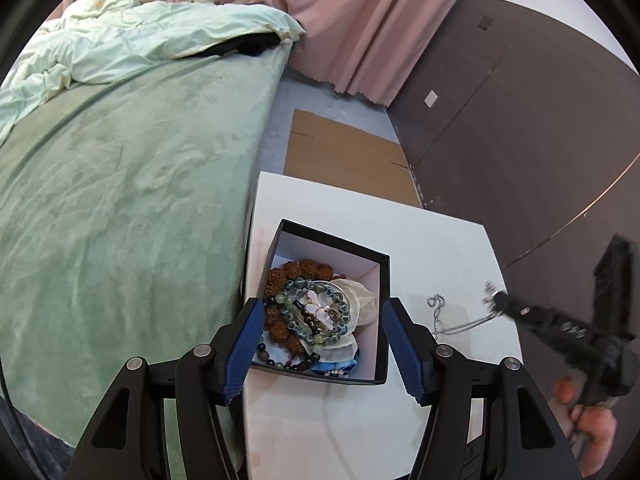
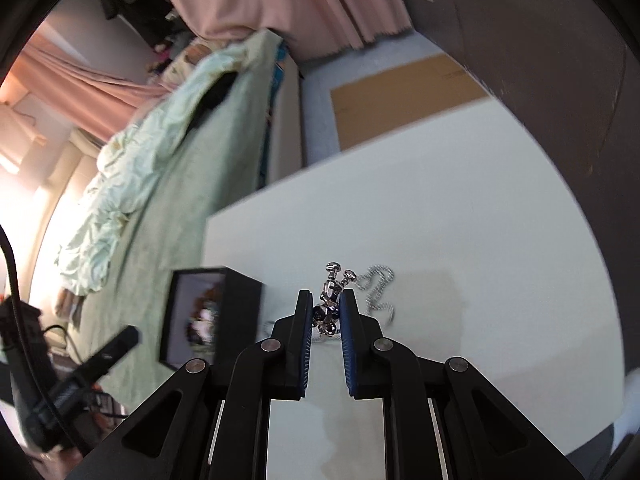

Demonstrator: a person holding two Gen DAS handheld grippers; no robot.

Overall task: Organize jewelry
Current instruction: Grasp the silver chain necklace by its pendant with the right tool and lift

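A black jewelry box [image 1: 382,280] with a white inside sits on the white table [image 1: 440,248]. It holds several bead bracelets [image 1: 316,312], brown and green. My left gripper [image 1: 320,312] is open, its fingers on either side of the box's near end. My right gripper [image 2: 326,300] is shut on the silver pendant [image 2: 330,304] of a chain necklace [image 2: 378,292], whose chain trails on the table. In the left wrist view the right gripper [image 1: 494,300] is to the right of the box, with the necklace chain [image 1: 440,316] below it. The box [image 2: 236,304] shows blurred in the right wrist view.
A bed with a green blanket [image 1: 132,184] runs along the table's left side. A flat cardboard sheet [image 1: 344,152] lies on the floor beyond the table. A dark wardrobe [image 1: 520,120] and pink curtains [image 1: 360,20] stand behind.
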